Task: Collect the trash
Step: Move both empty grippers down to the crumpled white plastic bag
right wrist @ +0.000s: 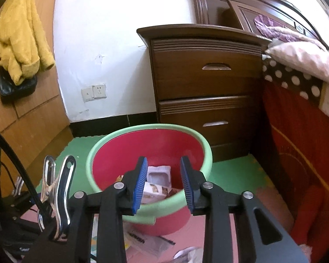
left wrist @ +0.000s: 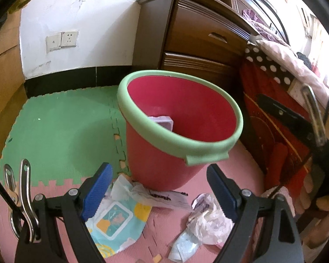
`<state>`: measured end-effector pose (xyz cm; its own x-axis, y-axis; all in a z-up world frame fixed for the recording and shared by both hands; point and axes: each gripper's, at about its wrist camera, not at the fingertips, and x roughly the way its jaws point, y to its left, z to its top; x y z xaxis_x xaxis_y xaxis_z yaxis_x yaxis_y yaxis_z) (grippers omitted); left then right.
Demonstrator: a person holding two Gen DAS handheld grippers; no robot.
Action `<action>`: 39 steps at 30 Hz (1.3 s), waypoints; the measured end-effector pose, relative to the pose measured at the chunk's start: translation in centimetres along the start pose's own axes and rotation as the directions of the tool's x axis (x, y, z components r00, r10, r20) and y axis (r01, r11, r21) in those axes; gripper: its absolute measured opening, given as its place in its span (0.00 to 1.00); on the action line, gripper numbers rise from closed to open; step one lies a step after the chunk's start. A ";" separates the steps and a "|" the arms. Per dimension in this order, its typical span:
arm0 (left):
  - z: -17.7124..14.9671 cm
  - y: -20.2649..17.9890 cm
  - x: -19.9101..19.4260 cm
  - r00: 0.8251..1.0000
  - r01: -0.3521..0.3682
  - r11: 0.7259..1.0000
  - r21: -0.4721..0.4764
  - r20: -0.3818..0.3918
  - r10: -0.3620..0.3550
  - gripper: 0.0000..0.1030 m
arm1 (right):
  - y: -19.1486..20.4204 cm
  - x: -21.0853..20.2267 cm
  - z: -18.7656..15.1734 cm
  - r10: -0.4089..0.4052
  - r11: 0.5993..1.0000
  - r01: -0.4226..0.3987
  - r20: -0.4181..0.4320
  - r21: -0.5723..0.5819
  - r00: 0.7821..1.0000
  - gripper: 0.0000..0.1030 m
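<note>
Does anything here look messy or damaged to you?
Yes. Crumpled wrappers and a wet-wipes packet lie loose on the pink mat beside the red bin, not in it. The green mat has nicks along its seam, and the wall paint is chipped.

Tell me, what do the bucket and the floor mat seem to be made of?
Bucket: probably plastic, smooth red wall with a faint sheen and a moulded green rim.
Floor mat: likely soft foam tiles, matte green and pink, joined by toothed puzzle edges.
</note>
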<state>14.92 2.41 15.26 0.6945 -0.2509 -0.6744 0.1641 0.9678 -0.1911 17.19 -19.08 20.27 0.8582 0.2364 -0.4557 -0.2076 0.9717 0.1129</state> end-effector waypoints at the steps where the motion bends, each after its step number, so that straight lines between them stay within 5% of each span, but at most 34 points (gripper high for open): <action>1: -0.3 0.0 -0.1 1.000 -0.002 1.000 -0.007 -0.004 0.002 0.88 | -0.2 -0.4 -0.3 0.008 1.000 -0.008 -0.004 0.007 1.000 0.31; 11: -4.3 -0.8 -0.3 0.997 -0.021 0.999 -0.032 -0.080 0.019 0.92 | -2.0 -4.0 -3.9 0.054 0.998 -0.053 -0.045 0.033 0.998 0.33; 16: -6.8 -2.5 0.8 0.991 0.029 0.999 -0.036 -0.127 -0.033 0.95 | -3.6 -4.7 -6.2 0.056 0.997 -0.052 -0.088 0.052 0.995 0.33; 26: -11.1 -5.8 6.1 0.950 0.123 0.990 -0.074 -0.280 -0.139 0.97 | -7.0 -2.7 -11.0 0.055 0.993 -0.031 -0.216 0.113 0.975 0.36; 39: -14.0 -7.6 12.9 0.918 0.067 0.996 -0.064 -0.387 -0.087 0.96 | -12.9 1.7 -15.8 0.013 0.966 0.082 -0.363 0.244 0.932 0.38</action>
<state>12.82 -8.54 -1.99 0.3522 -0.3228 -0.8785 0.1648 0.9454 -0.2813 13.91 -31.22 4.04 0.6265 0.2336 -0.7436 -0.0160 0.9577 0.2874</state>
